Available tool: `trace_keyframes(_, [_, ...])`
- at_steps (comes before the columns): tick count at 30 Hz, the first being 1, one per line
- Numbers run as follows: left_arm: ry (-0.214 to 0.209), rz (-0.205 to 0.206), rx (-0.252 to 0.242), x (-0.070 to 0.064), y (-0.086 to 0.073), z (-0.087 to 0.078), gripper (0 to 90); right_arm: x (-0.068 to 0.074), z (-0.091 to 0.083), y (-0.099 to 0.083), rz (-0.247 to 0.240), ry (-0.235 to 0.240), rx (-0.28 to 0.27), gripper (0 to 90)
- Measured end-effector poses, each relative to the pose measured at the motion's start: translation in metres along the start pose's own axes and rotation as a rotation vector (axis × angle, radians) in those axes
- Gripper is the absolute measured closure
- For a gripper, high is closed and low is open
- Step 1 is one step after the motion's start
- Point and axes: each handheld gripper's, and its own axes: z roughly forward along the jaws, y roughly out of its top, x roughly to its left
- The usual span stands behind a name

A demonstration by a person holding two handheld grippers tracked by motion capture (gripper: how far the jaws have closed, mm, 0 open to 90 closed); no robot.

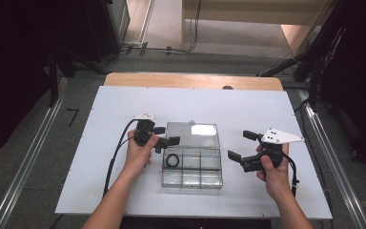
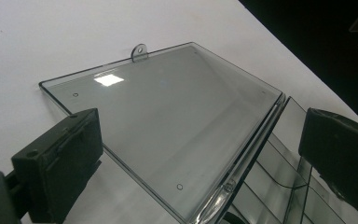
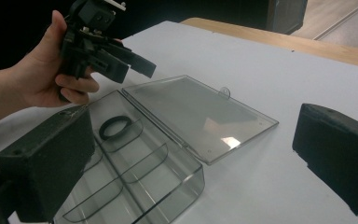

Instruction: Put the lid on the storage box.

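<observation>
Lying flat with lid swung away, the clear box runs crosswise between two spread, empty grippers.

White table carries an open clear box

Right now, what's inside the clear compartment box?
One black ring lies in the back-left compartment of the clear compartment box. The other compartments look empty. The lid lies open flat behind it. In the right gripper view, a jaw hides the near corner.
</observation>
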Motion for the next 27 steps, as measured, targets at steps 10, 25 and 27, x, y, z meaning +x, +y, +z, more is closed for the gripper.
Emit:
trace_keyframes(10, [0.001, -0.008, 0.003, 0.0, -0.001, -0.001, 0.0, -0.005, 0.018, 0.013, 0.015, 0.036, -0.002, 0.0])
trace_keyframes(25, [0.056, -0.039, 0.02, 0.002, 0.0, 0.0, 8.6, -0.016, 0.047, 0.017, 0.077, 0.054, 0.034, 0.0])
trace_keyframes(27, [0.059, -0.043, 0.021, 0.002, 0.0, 0.001, 9.5, -0.018, 0.051, 0.015, 0.091, 0.05, 0.046, 0.0])
